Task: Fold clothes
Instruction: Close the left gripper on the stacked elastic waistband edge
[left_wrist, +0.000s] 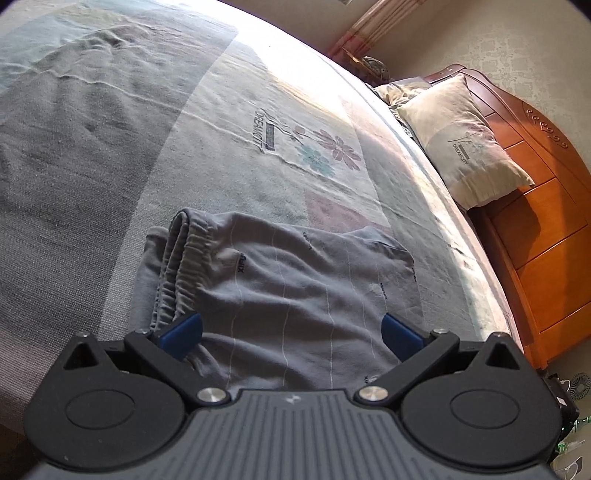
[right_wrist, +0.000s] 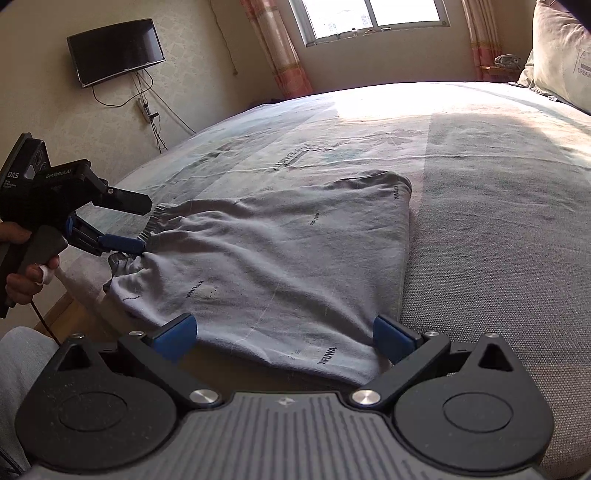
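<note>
Left hand-held gripper (right_wrist: 127, 245) at waistband (right_wrist: 155, 227) edge

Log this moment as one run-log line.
task: fold clothes | grey shorts flat on bed | left hand-held gripper open at waistband | right hand-held gripper open at hem

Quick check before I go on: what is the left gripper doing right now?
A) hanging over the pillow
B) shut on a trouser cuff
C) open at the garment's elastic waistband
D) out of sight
C: the right wrist view shows the left gripper at the gathered waistband of the grey garment, and its own camera shows its jaws spread wide.
</note>
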